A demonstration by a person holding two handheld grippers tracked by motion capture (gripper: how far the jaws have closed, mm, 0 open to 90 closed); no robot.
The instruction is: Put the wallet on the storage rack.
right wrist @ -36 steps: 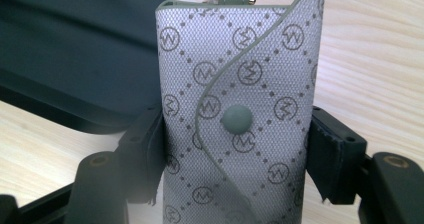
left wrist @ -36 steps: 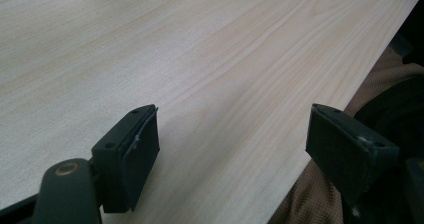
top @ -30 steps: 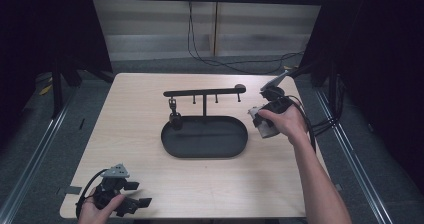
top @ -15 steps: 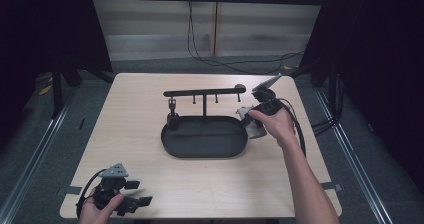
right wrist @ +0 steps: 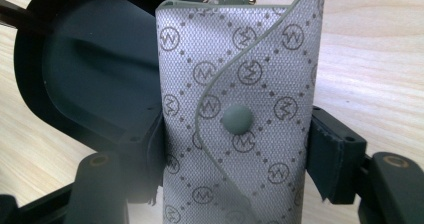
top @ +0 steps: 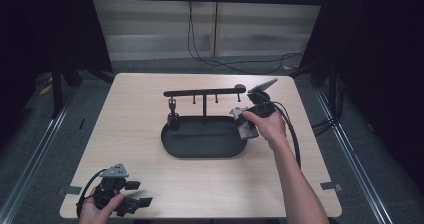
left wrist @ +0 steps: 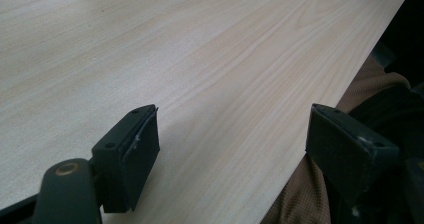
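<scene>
Grey patterned pouch (right wrist: 235, 114) is clamped in the right gripper's (right wrist: 235, 149) fingers at the tray's (top: 200, 149) three o'clock rim, not yet placed; left gripper (left wrist: 232, 149) gapes empty.

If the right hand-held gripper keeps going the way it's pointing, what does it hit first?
Probably the black tray. The right hand-held gripper, shut on a grey patterned pouch, points toward the tray's right end, so the pouch would likely touch it first, though depth is hard to judge.
</scene>
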